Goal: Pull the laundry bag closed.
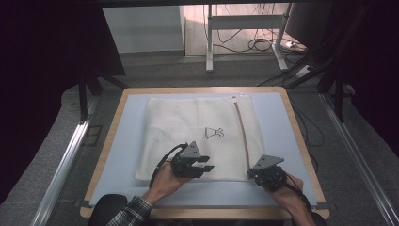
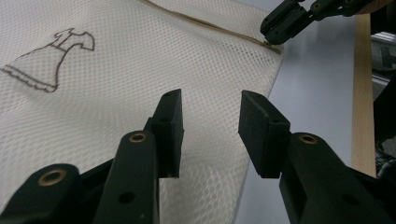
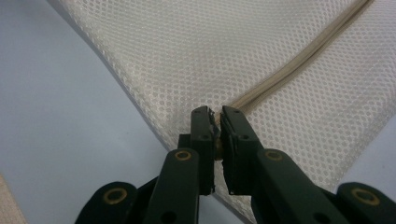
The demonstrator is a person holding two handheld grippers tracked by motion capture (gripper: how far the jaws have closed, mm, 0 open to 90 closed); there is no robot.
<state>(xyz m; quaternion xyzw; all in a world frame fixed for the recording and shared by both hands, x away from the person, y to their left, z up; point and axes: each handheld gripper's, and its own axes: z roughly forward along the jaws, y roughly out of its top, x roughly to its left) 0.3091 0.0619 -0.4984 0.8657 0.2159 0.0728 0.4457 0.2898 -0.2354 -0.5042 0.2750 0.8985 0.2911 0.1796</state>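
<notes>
A cream-white mesh laundry bag (image 1: 197, 136) with a small dress outline printed on it lies flat in the middle of the pale blue surface (image 1: 117, 146), its tan zipper (image 1: 242, 134) running toward the near edge. The right gripper (image 1: 264, 175) has its fingers (image 3: 204, 135) pinched on the zipper's near end at the bag's near right corner. The left gripper (image 1: 203, 165) hovers over the bag's near edge, fingers (image 2: 170, 128) spread with nothing between them.

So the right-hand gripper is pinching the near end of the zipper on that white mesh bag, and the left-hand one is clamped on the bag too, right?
Not quite. The left gripper isn't clamped: the left gripper view shows its jaws apart above the mesh laundry bag, gripping nothing. The right gripper does pinch the near end of the zipper.
</notes>
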